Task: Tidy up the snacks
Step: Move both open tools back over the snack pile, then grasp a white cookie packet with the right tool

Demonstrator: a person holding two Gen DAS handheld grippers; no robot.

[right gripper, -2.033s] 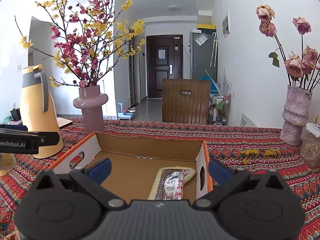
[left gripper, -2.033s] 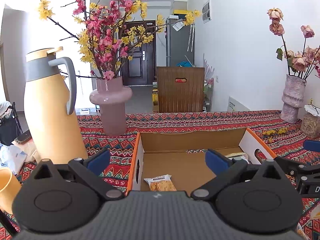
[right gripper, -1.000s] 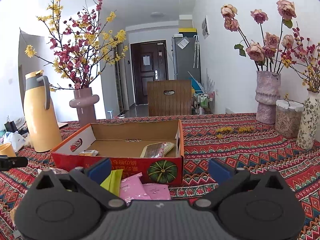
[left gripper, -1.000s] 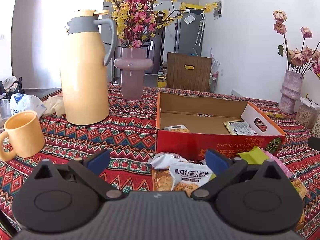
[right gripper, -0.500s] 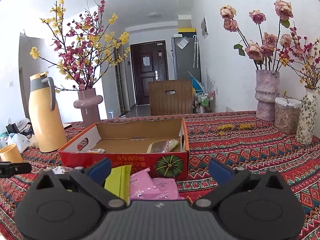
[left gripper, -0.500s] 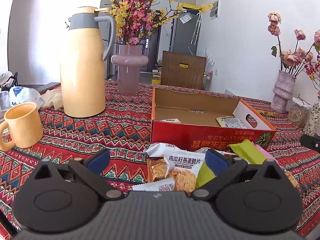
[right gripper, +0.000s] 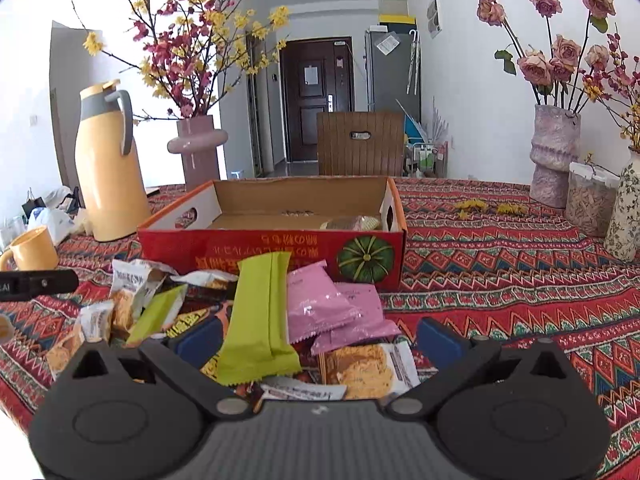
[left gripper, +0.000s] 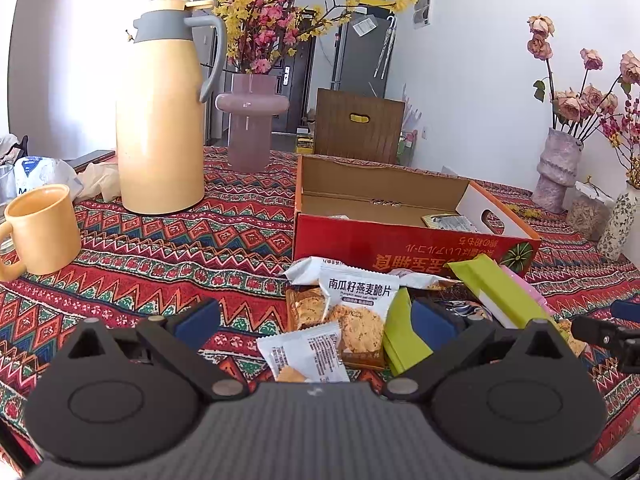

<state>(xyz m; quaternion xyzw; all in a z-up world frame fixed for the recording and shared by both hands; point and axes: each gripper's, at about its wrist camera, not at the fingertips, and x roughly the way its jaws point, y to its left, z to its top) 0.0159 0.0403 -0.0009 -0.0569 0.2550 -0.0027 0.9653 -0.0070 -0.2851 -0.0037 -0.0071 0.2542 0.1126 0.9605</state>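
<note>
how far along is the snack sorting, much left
Early on. Done: one packet lies inside the cardboard box, with another barely visible by its left wall. In hand: nothing; the left gripper and right gripper are open over the pile. Left: green bar, pink packets, oat crisps and others.

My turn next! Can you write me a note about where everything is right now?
Left gripper: open, empty, over the snack pile.
Right gripper: open, empty, over the green pack and pink packs.
Box: behind the pile, open.
Done: a few packs lie in the box, one of them at its right end.
Left: most snacks lie loose on the cloth. Grab one and drop it in the box.
</note>
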